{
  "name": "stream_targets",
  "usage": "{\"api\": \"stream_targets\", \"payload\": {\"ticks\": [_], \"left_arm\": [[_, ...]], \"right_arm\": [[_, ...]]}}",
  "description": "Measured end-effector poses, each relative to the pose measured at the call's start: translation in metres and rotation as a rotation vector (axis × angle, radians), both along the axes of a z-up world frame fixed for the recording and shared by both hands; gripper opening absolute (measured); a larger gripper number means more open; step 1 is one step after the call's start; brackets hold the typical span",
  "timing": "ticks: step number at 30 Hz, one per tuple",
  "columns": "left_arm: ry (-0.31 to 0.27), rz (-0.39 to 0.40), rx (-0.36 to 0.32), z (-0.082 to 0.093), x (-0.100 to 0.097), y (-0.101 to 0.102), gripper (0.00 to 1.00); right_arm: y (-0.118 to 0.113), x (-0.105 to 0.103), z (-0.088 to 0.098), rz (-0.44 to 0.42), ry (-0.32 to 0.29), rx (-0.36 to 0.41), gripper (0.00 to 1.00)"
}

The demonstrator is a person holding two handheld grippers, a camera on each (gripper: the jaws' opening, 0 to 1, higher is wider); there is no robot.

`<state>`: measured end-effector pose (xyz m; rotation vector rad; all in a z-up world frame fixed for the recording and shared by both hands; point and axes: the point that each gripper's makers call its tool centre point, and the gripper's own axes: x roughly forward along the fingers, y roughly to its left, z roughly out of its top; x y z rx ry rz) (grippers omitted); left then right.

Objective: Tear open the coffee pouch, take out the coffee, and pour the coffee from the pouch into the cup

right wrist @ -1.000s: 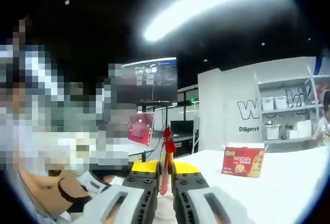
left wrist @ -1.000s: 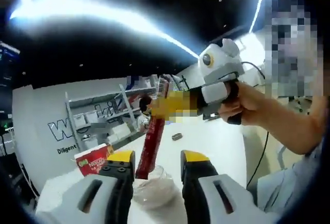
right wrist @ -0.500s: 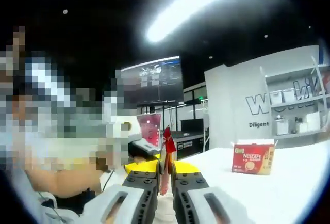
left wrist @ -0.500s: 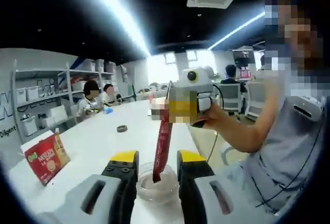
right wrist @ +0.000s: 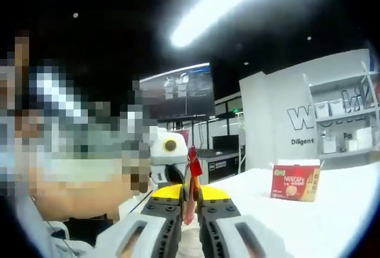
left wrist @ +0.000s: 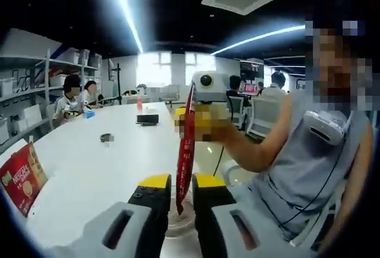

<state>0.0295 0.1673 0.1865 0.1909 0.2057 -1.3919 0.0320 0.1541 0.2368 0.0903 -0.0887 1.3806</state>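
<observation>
Over the white table (left wrist: 107, 169), the red coffee pouch (left wrist: 186, 145) hangs nearly upright, its lower end dipping between the yellow-tipped jaws of the left gripper (left wrist: 178, 185) and down toward the clear cup (left wrist: 178, 219) standing on the table just beyond them. The left gripper's jaws stand narrowly apart on either side of the pouch; whether they touch it cannot be told. The pouch's upper end is held at the right gripper (left wrist: 205, 112), seen in the left gripper view beyond the pouch, in the person's hand. In the right gripper view, the right gripper (right wrist: 190, 195) has its jaws closed on the pouch (right wrist: 190, 192), whose red top edge sticks up above the yellow tips. The left gripper's white body (right wrist: 169, 154) shows behind it to the left. A red Nescafe box (left wrist: 21, 178) stands near the table's left edge, well apart from the cup; the same box (right wrist: 295, 182) shows to the right in the right gripper view. Shelving (left wrist: 35, 91) with white bins lines the far wall.
</observation>
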Motion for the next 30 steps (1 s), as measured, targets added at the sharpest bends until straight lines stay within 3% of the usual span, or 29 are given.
{"api": "stream_targets", "payload": {"ticks": [16, 22, 27, 30], "left_arm": [[-0.024, -0.01, 0.004, -0.006, -0.007, -0.007, 0.1], [-0.032, 0.025, -0.023, -0.005, -0.005, -0.007, 0.21], [-0.134, 0.137, -0.057, 0.003, 0.0, -0.003, 0.27], [-0.226, 0.235, -0.055, 0.007, -0.004, 0.0, 0.31]], "right_arm": [[0.004, 0.003, -0.003, -0.003, 0.001, -0.016, 0.1], [0.003, 0.006, -0.003, -0.018, -0.004, -0.018, 0.1], [-0.001, 0.007, -0.003, -0.033, -0.003, -0.011, 0.1], [-0.004, 0.005, -0.003, -0.054, -0.009, 0.0, 0.1]]}}
